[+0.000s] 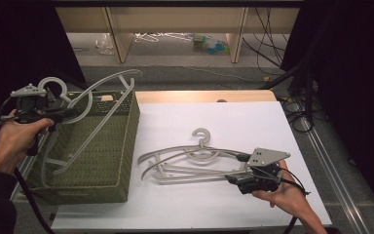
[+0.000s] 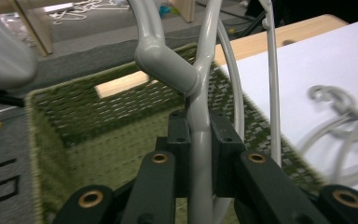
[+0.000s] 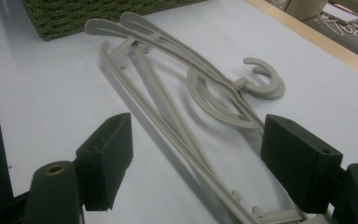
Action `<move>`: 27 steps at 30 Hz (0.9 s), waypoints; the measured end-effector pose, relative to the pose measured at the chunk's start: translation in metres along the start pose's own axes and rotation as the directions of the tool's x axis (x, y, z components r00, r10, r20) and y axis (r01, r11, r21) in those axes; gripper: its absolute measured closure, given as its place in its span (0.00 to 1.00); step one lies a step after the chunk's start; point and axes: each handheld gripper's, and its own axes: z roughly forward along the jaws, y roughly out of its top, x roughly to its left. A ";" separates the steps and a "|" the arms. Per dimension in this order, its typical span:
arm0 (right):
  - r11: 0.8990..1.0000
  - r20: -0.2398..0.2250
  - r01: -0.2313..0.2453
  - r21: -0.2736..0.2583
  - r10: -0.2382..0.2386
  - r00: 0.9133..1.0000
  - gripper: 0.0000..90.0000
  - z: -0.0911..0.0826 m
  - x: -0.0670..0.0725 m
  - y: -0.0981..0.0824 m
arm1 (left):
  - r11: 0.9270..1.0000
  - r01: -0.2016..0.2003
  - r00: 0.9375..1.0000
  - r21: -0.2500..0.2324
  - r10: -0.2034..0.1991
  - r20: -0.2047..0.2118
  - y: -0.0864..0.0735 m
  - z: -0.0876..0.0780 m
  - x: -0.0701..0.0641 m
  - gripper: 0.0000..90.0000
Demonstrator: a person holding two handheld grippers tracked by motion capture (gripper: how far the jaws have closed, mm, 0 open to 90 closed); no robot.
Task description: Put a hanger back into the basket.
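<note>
My left gripper (image 1: 65, 113) is shut on the neck of a grey plastic hanger (image 1: 102, 85), holding it above the green woven basket (image 1: 121, 146) at the table's left. In the left gripper view the pads (image 2: 179, 144) press on the hanger's stem (image 2: 199, 116) just below its hook, over the basket's wall (image 2: 98, 116). A small stack of grey hangers (image 1: 190, 158) lies flat on the white tabletop, hooks pointing away. My right gripper (image 1: 236, 168) is open at the stack's right end. In the right gripper view its jaws (image 3: 193, 135) stand wide on either side of the hangers (image 3: 168, 107).
A wooden strip (image 1: 204, 96) edges the far side of the white table (image 1: 253, 122). Wooden shelf legs (image 1: 119, 39) and loose clutter stand on the floor behind. Black cables (image 1: 297, 112) hang past the table's right side. Another hanger lies inside the basket (image 1: 63, 165).
</note>
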 end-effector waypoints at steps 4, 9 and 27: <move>1.000 0.000 0.000 -0.002 0.000 1.000 0.29 0.000 0.000 0.000 | 1.000 -0.011 0.999 0.008 0.012 -0.042 -0.004 0.002 0.010 0.90; 1.000 0.001 0.002 -0.008 -0.002 1.000 0.29 0.001 0.000 -0.001 | 0.996 -0.072 0.993 0.053 0.076 -0.085 -0.014 0.007 0.023 0.90; 1.000 -0.010 0.005 0.011 -0.005 1.000 0.29 0.001 0.000 -0.002 | 0.979 -0.066 0.997 0.191 0.074 -0.037 -0.041 0.045 0.035 0.89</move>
